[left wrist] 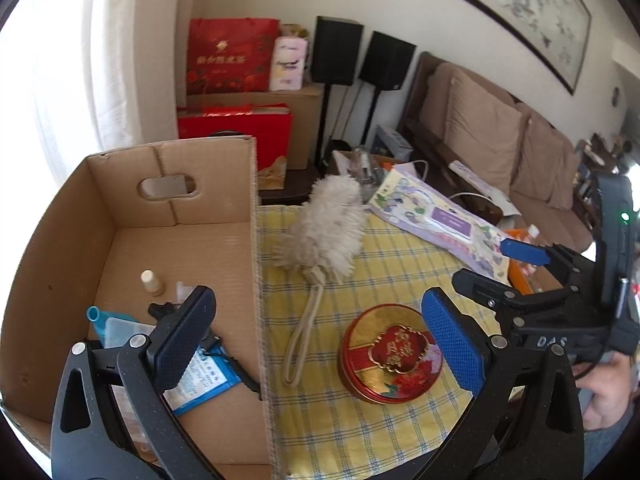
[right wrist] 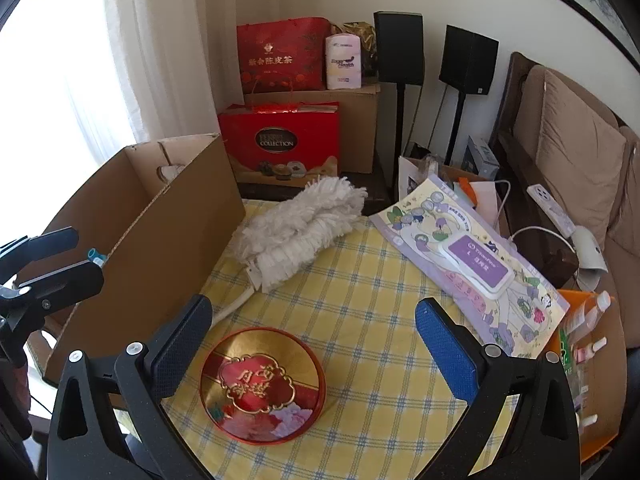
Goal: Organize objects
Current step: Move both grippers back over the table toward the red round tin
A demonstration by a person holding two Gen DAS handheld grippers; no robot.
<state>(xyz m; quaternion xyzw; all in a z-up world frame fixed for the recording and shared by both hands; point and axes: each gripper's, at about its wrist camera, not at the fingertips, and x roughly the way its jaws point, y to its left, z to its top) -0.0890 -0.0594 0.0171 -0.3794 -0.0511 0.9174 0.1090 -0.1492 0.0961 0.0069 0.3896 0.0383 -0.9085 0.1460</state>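
While both grippers stand with jaws spread wide and nothing held, the left gripper (left wrist: 320,332) hangs over the near right wall of the cardboard box (left wrist: 256,240), and the right gripper (right wrist: 314,344) hangs over the round red-and-gold tin (right wrist: 262,384). That tin rests flat on the yellow checked tablecloth (right wrist: 380,300), near the front edge and apart from both sets of fingers. Inside the box, at its near end, lie a blue-edged printed card (left wrist: 204,380), a clear plastic case (left wrist: 120,330) and a small capped bottle (left wrist: 150,282). Farther back, a white fluffy duster (right wrist: 300,228) lies beside the box's right wall. Right of it sits a flat illustrated wipes pack (right wrist: 472,264). Beyond the table stand red gift bags (right wrist: 280,144).
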